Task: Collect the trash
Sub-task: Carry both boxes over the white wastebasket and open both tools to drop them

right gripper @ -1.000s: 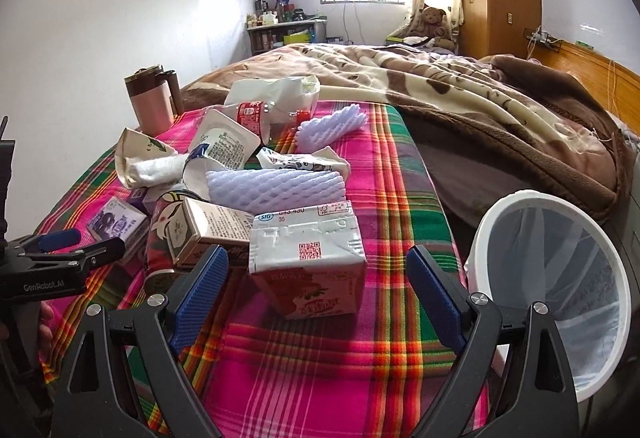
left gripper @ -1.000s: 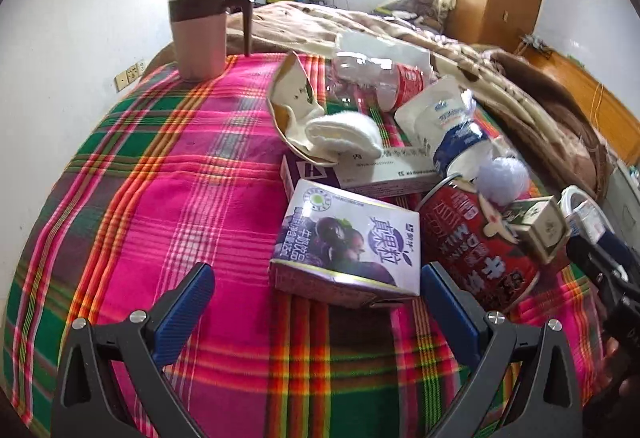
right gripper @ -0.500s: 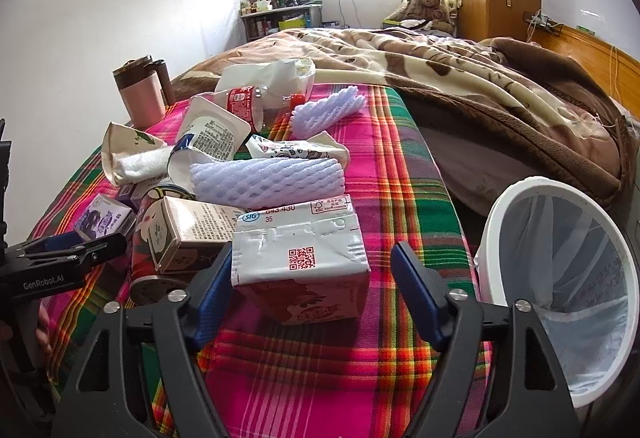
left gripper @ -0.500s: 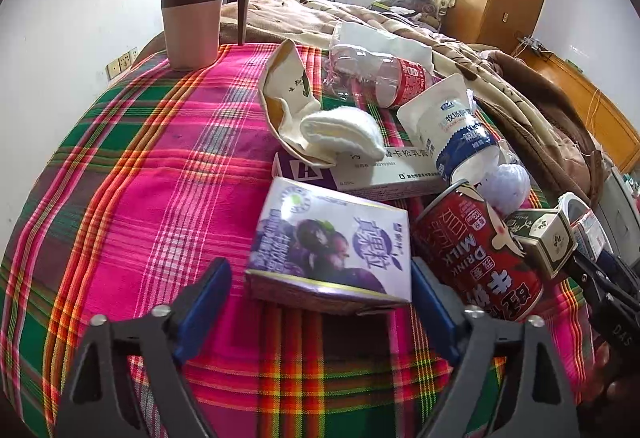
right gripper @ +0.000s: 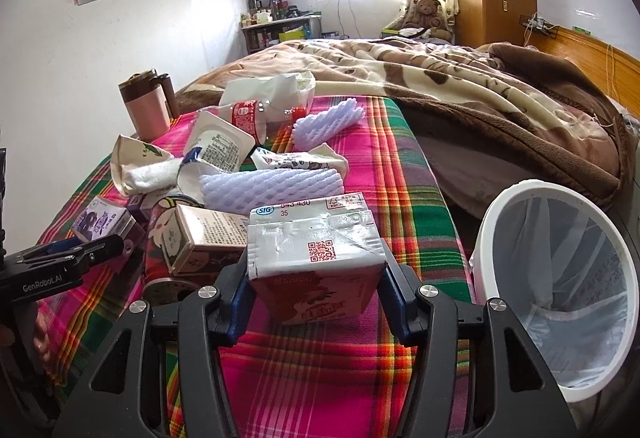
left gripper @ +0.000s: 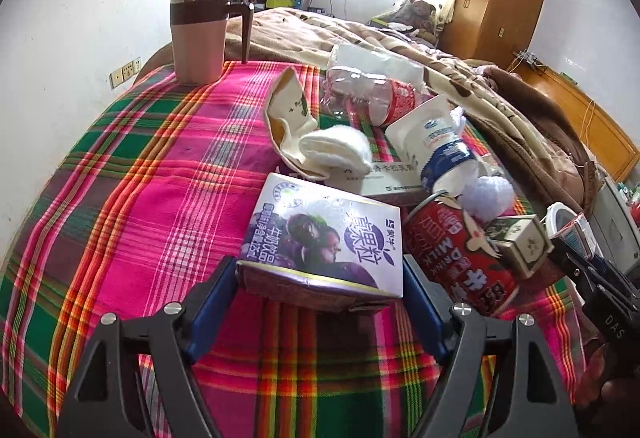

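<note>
My left gripper (left gripper: pixel 320 294) is closing on the purple milk-drink carton (left gripper: pixel 326 238), which lies flat on the plaid cloth (left gripper: pixel 160 197); both blue pads sit against its short sides, so I read it as gripped. At two o'clock from that carton lies the red milk can (left gripper: pixel 460 262) on its side, touching a small brown-and-white carton (left gripper: pixel 520 242). At twelve o'clock, a crumpled paper bag (left gripper: pixel 288 109) and a white wad (left gripper: pixel 340 147) rest on a flat box. The pink lidded mug (left gripper: pixel 198 37) stands upright at eleven o'clock, well apart from the litter. My right gripper (right gripper: pixel 316 290) is closing on the red-and-silver milk carton (right gripper: pixel 316 258), standing upright, with both pads pressed against its sides. At twelve o'clock behind it lies a lilac foam fruit net (right gripper: pixel 272 185). The white bin (right gripper: pixel 560 278) with its clear liner stands off the cloth's edge at three o'clock, near the carton.
</note>
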A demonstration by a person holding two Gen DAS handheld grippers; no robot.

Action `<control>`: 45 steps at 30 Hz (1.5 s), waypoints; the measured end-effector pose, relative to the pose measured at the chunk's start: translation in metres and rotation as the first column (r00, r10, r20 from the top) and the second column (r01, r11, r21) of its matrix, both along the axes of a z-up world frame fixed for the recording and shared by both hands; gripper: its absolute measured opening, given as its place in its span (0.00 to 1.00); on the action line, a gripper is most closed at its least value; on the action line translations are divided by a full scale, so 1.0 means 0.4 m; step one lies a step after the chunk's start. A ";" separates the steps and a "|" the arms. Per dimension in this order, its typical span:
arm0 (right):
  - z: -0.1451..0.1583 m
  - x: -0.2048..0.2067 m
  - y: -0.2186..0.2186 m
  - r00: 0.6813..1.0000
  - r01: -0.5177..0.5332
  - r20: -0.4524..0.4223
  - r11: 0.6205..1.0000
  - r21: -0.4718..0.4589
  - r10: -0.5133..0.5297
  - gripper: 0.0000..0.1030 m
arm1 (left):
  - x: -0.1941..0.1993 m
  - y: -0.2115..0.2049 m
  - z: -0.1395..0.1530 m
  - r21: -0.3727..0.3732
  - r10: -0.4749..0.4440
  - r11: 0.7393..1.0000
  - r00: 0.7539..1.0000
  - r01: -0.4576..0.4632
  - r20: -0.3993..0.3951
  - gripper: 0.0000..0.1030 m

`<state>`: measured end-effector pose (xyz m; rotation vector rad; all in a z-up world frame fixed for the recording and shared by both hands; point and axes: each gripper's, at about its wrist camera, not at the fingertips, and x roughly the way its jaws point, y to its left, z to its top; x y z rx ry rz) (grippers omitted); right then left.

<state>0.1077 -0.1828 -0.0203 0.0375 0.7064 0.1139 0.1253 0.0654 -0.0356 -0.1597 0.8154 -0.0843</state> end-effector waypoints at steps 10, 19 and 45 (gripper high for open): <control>0.058 -0.030 -0.031 0.998 0.010 0.061 0.999 0.041 -0.013 0.54 | -0.056 -0.043 0.083 0.008 -0.042 0.999 0.996 0.042 0.082 0.78; 0.106 -0.068 -0.112 0.992 0.067 0.106 0.996 0.052 -0.072 0.54 | -0.074 -0.160 0.143 0.006 -0.149 0.989 0.979 0.150 0.140 0.78; 0.086 -0.094 -0.430 0.936 0.346 0.062 0.938 0.035 -0.347 0.54 | -0.031 -0.617 0.150 0.002 -0.494 0.867 0.860 0.498 0.132 0.78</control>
